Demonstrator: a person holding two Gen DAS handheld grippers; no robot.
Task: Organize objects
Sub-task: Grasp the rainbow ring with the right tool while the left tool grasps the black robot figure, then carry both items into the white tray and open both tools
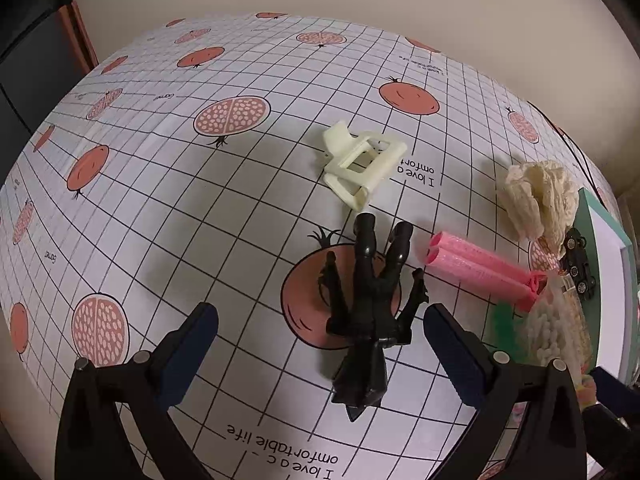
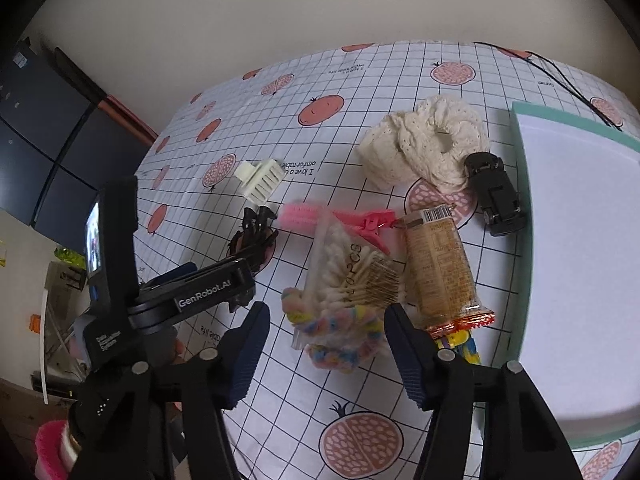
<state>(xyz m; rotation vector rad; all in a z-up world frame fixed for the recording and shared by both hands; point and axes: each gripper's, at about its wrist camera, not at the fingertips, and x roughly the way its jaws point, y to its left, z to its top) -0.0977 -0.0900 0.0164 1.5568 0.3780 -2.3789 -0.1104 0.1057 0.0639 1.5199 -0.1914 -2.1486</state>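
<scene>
Two grippers, both with jaws apart and gripping nothing, over a gridded pomegranate-print tablecloth [image 1: 160, 200] strewn with small things.

Landmark: one glossy black jointed figure [image 1: 370, 308] lying between the spread fingers of the left gripper [image 1: 320, 354]. Just beyond it sits one cream plastic hair claw [image 1: 362, 162], ribbed and boxy; right of it one pink foam roller clip [image 1: 480, 272], then one knitted cream scrunchie [image 2: 424, 144], one black toy car [image 2: 496, 194], one clear bag of cotton swabs [image 2: 352, 268], one crinkly snack packet [image 2: 440, 268], one pastel fuzzy scrunchie [image 2: 340, 340] near the right gripper [image 2: 326, 354], and one teal-rimmed white box [image 2: 580, 240].
</scene>
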